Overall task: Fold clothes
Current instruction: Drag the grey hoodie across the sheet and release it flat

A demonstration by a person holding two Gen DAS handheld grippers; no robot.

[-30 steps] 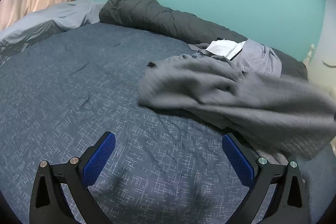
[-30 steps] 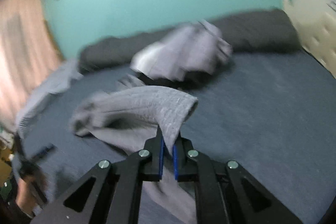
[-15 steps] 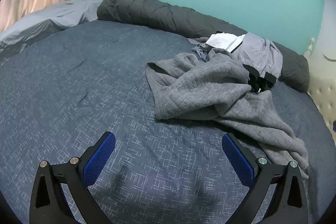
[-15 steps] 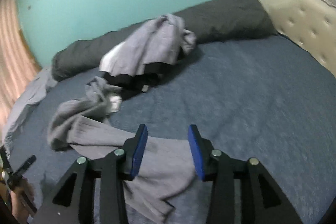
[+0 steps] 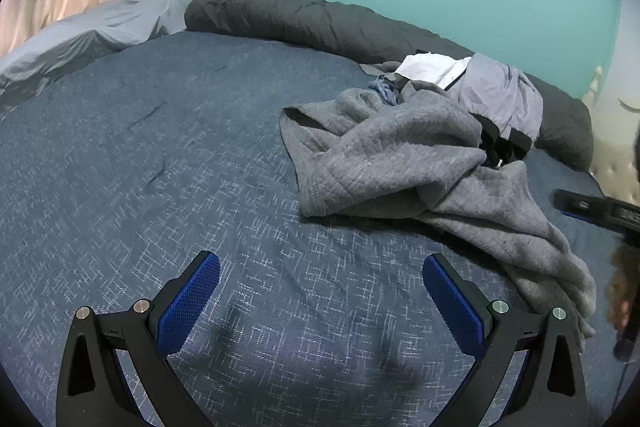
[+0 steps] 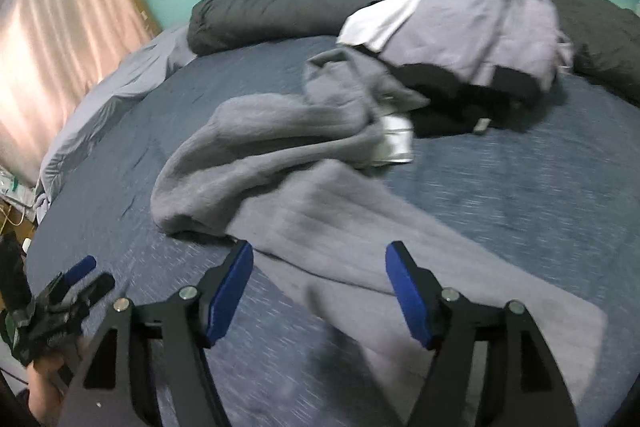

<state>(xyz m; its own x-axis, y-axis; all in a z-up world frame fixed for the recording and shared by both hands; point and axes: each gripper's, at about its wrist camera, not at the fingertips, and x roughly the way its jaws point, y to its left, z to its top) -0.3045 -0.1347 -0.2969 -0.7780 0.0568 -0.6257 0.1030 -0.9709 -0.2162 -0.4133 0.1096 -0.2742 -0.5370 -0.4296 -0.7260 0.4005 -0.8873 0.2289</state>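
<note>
So far the grey knit garment (image 5: 404,163) lies in a rumpled heap on the blue bedspread (image 5: 168,167), bunched at one end and trailing a long flat part toward the near edge of the bed; no fold is made in it that I can see. Just behind it, touching or overlapping, sits a pile of other clothes (image 6: 476,27), pale lilac, white and black, equally unsorted, resting against the dark rolled duvet (image 5: 304,15) by the teal wall. The right gripper (image 6: 320,291) has just been opening; its jaws stand well apart over the trailing part of the garment, whose cloth shows between them, but the pads press on nothing. The left gripper (image 5: 320,299) hovers wide open over bare bedspread, near the heap, holding nothing. I judge the folding barely begun: the garment needs spreading flat first, and the pile awaits after.
</note>
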